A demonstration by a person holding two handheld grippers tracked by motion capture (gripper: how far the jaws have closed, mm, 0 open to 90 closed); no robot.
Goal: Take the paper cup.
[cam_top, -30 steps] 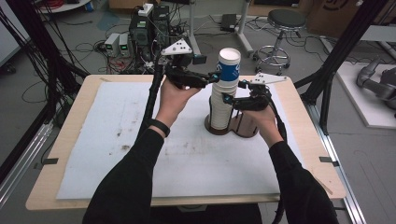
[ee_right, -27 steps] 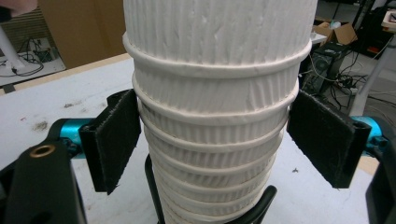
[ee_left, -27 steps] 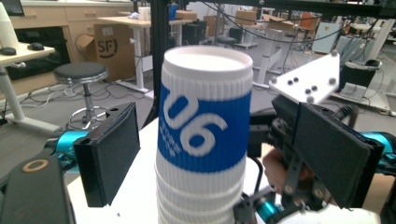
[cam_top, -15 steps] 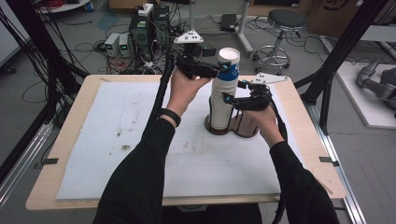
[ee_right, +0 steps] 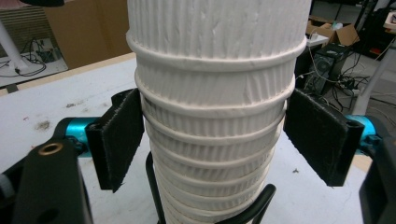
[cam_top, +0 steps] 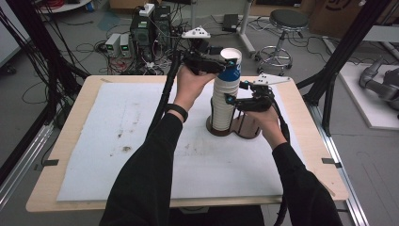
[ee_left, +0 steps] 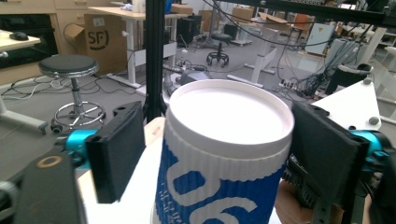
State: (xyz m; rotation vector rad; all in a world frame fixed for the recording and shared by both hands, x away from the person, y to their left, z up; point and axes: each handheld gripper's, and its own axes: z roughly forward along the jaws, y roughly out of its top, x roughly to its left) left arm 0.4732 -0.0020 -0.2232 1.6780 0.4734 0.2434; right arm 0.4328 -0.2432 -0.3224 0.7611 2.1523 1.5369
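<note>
- The step in hand looks like pulling the top cup (cam_top: 230, 66) off the stack of white cups (cam_top: 222, 109), which stands in a dark holder (cam_top: 235, 129) just right of centre in the high view, on the white mat of the counter (cam_top: 94, 141).
- The left tool (cam_top: 225, 63) sits at the blue-and-white top cup, upper centre of the high view. In the left gripper view its jaws have just been closing with the cup (ee_left: 224, 154) between them; the right pad meets the cup's wall, the left pad is at its edge, and I cannot tell if it presses.
- The right tool (cam_top: 231, 100) straddles the stack lower down. In the right gripper view its jaws have just been closing around the ribbed cups (ee_right: 215, 116), yet both pads stand slightly apart from them, so it is open.
- Next move, as I judge it: right tool pinches the stack, left tool lifts straight up so only one cup comes away.
- Both forearms reach in from the bottom of the frame; the left hand (cam_top: 188, 84) is raised higher, the right hand (cam_top: 261, 115) lower and level.
</note>
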